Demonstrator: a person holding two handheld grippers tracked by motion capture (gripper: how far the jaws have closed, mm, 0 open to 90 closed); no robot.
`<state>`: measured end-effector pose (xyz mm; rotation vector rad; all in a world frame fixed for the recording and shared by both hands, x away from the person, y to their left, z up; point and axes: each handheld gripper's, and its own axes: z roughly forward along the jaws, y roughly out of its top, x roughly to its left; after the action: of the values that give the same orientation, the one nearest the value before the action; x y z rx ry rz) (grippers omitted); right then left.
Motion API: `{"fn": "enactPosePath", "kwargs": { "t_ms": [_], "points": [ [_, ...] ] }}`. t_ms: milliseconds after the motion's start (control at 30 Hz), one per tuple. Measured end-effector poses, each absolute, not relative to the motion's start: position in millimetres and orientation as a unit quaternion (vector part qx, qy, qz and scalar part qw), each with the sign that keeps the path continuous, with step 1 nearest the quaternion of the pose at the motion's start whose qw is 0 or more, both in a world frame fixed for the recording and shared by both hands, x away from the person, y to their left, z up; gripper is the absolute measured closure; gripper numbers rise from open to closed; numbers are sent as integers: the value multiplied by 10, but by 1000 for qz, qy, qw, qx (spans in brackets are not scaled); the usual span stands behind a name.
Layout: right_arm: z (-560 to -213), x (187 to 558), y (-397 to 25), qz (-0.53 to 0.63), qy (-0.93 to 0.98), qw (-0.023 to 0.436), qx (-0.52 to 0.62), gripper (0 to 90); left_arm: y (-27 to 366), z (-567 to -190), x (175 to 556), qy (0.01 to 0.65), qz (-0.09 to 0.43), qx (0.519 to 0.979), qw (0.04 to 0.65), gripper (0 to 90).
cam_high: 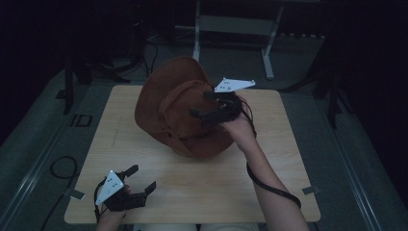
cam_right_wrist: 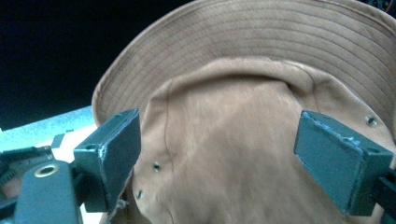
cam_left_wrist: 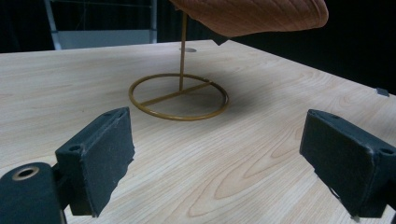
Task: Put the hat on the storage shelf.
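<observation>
We see a brown wide-brimmed hat (cam_high: 173,110) perched above the middle of the light wooden table (cam_high: 192,192), tilted so that its crown faces toward the person and its brim rises behind. In the left gripper view, the hat's brim (cam_left_wrist: 252,16) hangs over a thin brass-coloured stand (cam_left_wrist: 180,95), whose ring base rests flat on the tabletop and whose upright rod climbs into the hat.

Our right gripper (cam_high: 204,108) is raised at the hat's crown, with the hand behind it on the right side of the table. Its jaws stand wide apart and clasp nothing; in the right gripper view the two dark pads (cam_right_wrist: 114,149) frame the crown (cam_right_wrist: 233,154) with its small metal eyelets, and we cannot tell whether either pad touches the fabric.

Our left gripper (cam_high: 142,179) sits low near the table's front left corner, well apart from the hat. Its jaws are also spread wide and empty, pointing across the bare wood toward the stand's ring base.
</observation>
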<state>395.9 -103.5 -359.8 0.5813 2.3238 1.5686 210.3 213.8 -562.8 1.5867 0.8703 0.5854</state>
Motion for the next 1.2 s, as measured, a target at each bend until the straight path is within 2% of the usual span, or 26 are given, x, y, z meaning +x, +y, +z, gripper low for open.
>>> {"fn": "enactPosePath", "kwargs": {
  "t_ms": [700,1200],
  "points": [
    [-3868,3708,-1613,544,792,155,231,150,2126,-5683,2121,377,254,689,564,104],
    [-4205,3536,-2103,536,788,158,258,152,2118,-5702,2128,377,256,694,557,104]
  ]
}}
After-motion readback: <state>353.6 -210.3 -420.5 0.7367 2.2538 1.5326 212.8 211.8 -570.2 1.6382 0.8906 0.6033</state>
